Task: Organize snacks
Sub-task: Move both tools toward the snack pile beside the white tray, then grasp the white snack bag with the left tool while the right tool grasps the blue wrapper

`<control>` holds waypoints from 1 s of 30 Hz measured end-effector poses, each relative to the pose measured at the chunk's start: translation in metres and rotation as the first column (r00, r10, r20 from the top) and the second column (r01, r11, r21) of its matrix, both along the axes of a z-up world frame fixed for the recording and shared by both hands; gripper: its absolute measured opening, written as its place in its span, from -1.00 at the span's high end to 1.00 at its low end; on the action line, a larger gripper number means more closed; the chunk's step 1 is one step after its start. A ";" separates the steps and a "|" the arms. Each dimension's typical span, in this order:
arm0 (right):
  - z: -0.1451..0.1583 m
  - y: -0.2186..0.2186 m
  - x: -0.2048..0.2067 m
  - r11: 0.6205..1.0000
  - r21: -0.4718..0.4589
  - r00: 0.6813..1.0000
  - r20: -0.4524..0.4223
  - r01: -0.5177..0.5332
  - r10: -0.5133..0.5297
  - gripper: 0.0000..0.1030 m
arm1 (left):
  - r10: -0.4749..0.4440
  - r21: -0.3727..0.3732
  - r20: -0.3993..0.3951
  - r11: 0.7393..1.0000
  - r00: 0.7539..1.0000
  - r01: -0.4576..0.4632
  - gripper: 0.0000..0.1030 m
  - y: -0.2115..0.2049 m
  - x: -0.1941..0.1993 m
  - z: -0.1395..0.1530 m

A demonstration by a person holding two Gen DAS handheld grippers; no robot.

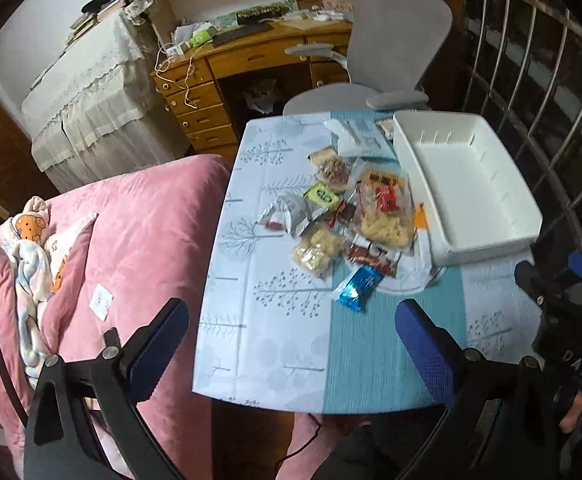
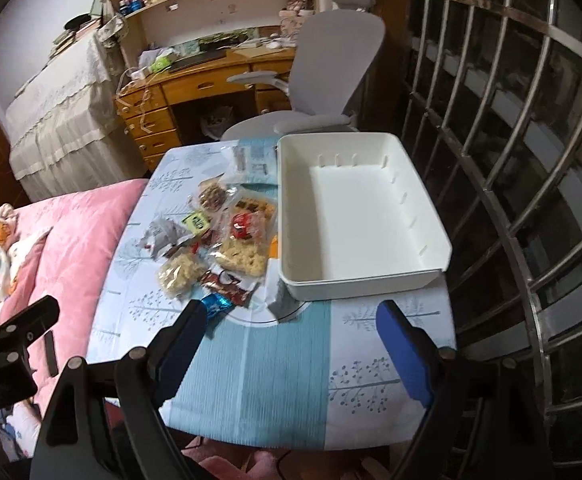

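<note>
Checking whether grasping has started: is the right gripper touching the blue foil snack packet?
Cannot tell. In the right wrist view, the right gripper is open and one finger overlaps the blue packet, hiding any gap.

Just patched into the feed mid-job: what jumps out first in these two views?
A heap of snack packets sprawls across the middle of the small table, with a shiny blue packet at its near edge. Right beside the heap sits a big white bin with nothing in it. Both the left gripper and the right gripper hang open above the table's near end, holding nothing.
</note>
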State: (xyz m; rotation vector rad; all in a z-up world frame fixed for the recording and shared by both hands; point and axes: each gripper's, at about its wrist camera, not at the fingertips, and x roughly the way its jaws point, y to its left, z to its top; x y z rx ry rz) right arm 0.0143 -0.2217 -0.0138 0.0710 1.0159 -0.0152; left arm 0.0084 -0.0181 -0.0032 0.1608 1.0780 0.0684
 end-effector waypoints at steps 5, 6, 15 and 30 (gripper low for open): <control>-0.006 0.003 0.006 1.000 0.013 0.999 -0.022 -0.026 0.026 -0.69 | -0.018 -0.028 -0.033 0.999 0.999 0.017 -0.99 0.008 0.006 -0.007; -0.007 0.004 0.007 1.000 0.008 0.999 -0.024 -0.030 0.031 -0.69 | -0.016 -0.035 -0.040 0.999 0.999 0.015 -0.99 0.010 0.009 -0.008; -0.023 0.018 0.020 0.995 0.101 0.997 -0.076 0.000 0.008 -0.69 | -0.103 -0.144 -0.066 0.985 0.993 0.093 -0.99 0.041 0.044 -0.026; -0.076 0.086 0.051 0.966 0.059 0.958 -0.154 0.252 -0.241 -0.69 | -0.360 -0.286 -0.021 0.896 0.933 0.340 -0.99 0.105 0.150 -0.072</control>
